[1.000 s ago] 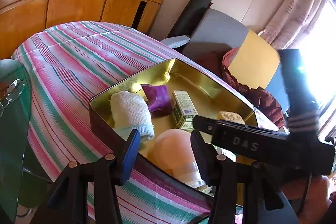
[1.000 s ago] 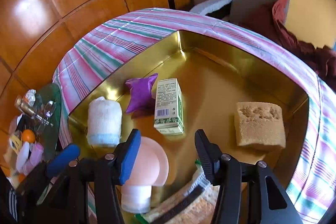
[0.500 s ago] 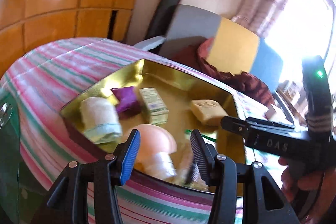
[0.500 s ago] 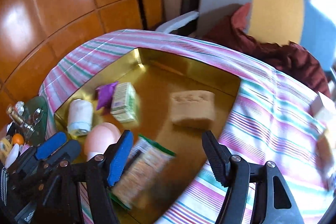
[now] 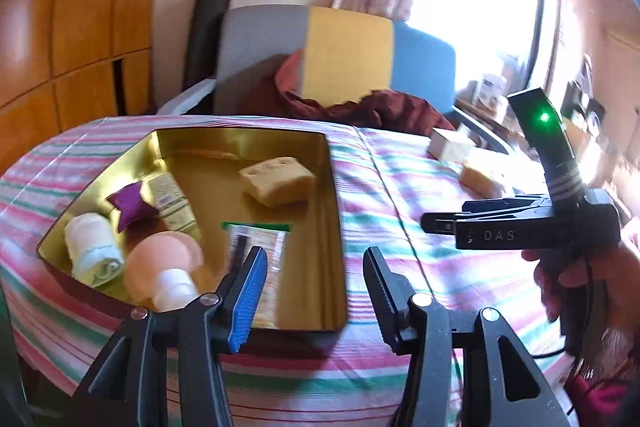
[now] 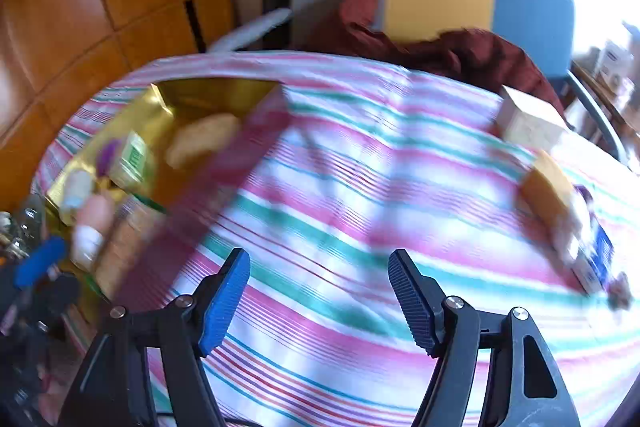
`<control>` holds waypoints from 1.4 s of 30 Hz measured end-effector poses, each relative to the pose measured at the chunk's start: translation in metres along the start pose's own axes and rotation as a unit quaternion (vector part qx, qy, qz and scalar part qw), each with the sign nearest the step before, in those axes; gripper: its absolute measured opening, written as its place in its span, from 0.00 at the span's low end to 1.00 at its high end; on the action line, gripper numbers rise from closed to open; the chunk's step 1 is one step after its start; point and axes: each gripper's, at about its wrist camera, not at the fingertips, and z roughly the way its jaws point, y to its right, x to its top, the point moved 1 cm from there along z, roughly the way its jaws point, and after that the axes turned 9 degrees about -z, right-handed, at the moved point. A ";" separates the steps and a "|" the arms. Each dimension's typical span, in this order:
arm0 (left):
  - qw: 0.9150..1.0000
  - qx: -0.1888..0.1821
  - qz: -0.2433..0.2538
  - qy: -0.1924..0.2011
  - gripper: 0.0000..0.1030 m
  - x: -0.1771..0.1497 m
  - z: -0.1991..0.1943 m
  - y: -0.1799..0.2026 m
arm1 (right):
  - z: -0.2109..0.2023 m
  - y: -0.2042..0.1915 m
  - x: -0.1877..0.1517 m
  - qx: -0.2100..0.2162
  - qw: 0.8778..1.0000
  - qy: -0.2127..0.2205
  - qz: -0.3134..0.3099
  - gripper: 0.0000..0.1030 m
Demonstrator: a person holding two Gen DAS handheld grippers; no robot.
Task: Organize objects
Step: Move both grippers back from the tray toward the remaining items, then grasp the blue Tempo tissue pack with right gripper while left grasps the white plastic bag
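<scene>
Right tongs (image 6: 318,301) opening, empty, aimed at loose yellow sponge block (image 6: 546,187) on striped tabletop (image 6: 340,187); left tongs (image 5: 316,297) narrow-gapped, empty, waiting beside gold rectangular tin tray (image 5: 334,227).

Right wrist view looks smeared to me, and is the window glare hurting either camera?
Right wrist view: heavy motion blur over the gold tin and striped tablecloth; only the right gripper, its empty jaws opening, is sharp. Left wrist view: mostly crisp, the sponge in the tin reads clearly, but the window is blown out white, washing out the far right.
</scene>
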 end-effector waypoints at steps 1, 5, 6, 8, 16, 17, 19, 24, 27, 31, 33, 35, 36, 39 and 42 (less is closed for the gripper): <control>1.000 -0.006 0.010 -0.002 0.49 -0.002 0.000 0.006 | 0.000 0.009 -0.007 -0.005 1.000 -0.006 0.005 0.72; 0.999 -0.027 0.043 -0.012 0.49 -0.010 0.000 0.026 | -0.006 0.055 -0.036 -0.033 0.998 -0.024 0.039 0.72; 0.998 -0.030 0.051 -0.013 0.49 -0.012 0.000 0.031 | -0.008 0.067 -0.040 -0.040 0.998 -0.026 0.050 0.73; 0.997 -0.038 0.067 -0.017 0.49 -0.015 0.000 0.041 | -0.013 0.094 -0.050 -0.058 0.995 -0.026 0.077 0.73; 0.994 -0.057 0.078 -0.041 0.49 -0.021 0.004 0.062 | -0.032 0.191 -0.065 -0.164 0.963 0.016 0.213 0.73; 0.995 -0.057 0.076 -0.043 0.49 -0.022 0.005 0.062 | -0.032 0.202 -0.064 -0.170 0.959 0.019 0.228 0.73; 0.995 -0.053 0.072 -0.048 0.49 -0.021 0.007 0.061 | -0.027 0.218 -0.063 -0.173 0.952 0.019 0.250 0.73; 0.996 -0.043 0.061 -0.055 0.49 -0.020 0.010 0.059 | -0.008 0.244 -0.052 -0.179 0.947 0.013 0.264 0.68; 0.996 -0.039 0.062 -0.059 0.49 -0.021 0.011 0.059 | 0.006 0.256 -0.048 -0.169 0.947 0.005 0.272 0.64; 0.995 -0.037 0.066 -0.067 0.49 -0.024 0.015 0.062 | 0.023 0.263 -0.048 -0.156 0.948 -0.013 0.277 0.62; 0.994 -0.038 0.069 -0.071 0.49 -0.025 0.017 0.064 | 0.025 0.262 -0.047 -0.165 0.950 -0.014 0.265 0.57; 0.994 -0.039 0.073 -0.073 0.49 -0.025 0.018 0.066 | 0.028 0.255 -0.043 -0.161 0.960 -0.020 0.228 0.52; 0.994 -0.039 0.075 -0.072 0.49 -0.024 0.019 0.067 | 0.029 0.251 -0.041 -0.154 0.965 -0.022 0.210 0.51; 0.994 -0.040 0.077 -0.072 0.49 -0.020 0.022 0.069 | 0.024 0.232 -0.043 -0.109 0.979 -0.027 0.171 0.51; 0.993 -0.042 0.074 -0.076 0.49 -0.014 0.028 0.072 | 0.016 0.220 -0.048 -0.073 0.985 -0.042 0.148 0.51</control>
